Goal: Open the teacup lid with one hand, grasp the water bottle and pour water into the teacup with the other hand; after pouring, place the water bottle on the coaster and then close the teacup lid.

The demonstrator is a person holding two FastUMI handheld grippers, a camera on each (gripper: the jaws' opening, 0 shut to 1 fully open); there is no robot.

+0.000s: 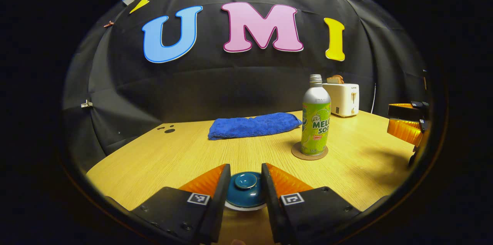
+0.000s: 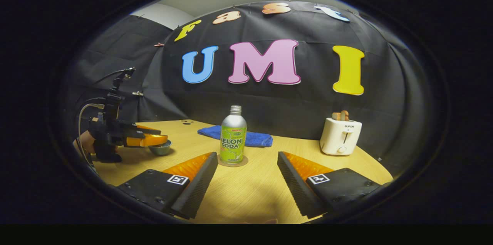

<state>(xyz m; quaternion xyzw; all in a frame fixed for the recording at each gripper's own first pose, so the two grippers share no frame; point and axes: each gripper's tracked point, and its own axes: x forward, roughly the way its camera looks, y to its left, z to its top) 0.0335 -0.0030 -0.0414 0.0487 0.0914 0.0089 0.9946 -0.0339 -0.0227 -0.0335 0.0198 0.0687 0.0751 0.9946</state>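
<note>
The left claw brackets the blue teacup lid, fingers close beside it, though whether they press it is unclear; this looks like the lid-lifting grip. The right claw waits spread apart, aimed at the water bottle, upright on its coaster mid-bench.

Between my left fingers I see a glossy glazed teacup lid; ahead of my right fingers, the water bottle is matt metal on a cork-like coaster, with wood-grain table and fuzzy cloth towel.
</note>
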